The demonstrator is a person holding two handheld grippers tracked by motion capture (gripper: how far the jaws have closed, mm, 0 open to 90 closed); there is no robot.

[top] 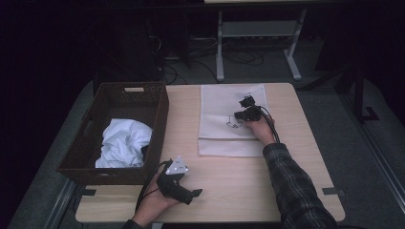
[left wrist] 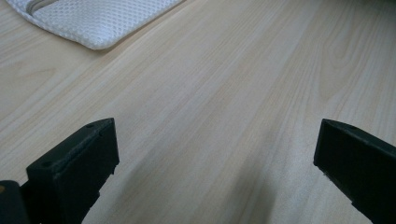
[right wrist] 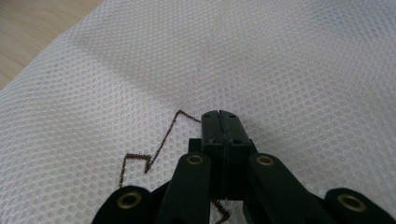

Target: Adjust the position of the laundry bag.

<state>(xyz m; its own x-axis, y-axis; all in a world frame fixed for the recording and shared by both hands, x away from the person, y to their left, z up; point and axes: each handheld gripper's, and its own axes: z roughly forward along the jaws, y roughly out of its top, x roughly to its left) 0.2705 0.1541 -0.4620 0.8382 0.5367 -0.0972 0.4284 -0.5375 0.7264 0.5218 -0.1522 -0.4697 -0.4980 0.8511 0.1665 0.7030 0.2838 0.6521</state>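
High view: the left gripper (top: 184, 187) rests at the near edge of the table (top: 229, 191), jaws spread wide on nothing, well apart from the work. Farther off and to the right, the white mesh bag (top: 224, 109) lies flat, long axis near to far, with the right gripper (top: 246, 101) on it, jaws pressed together over the mesh; any pinch cannot be told. The wicker basket (top: 157, 114) stands to its left, so the right hand is nearer
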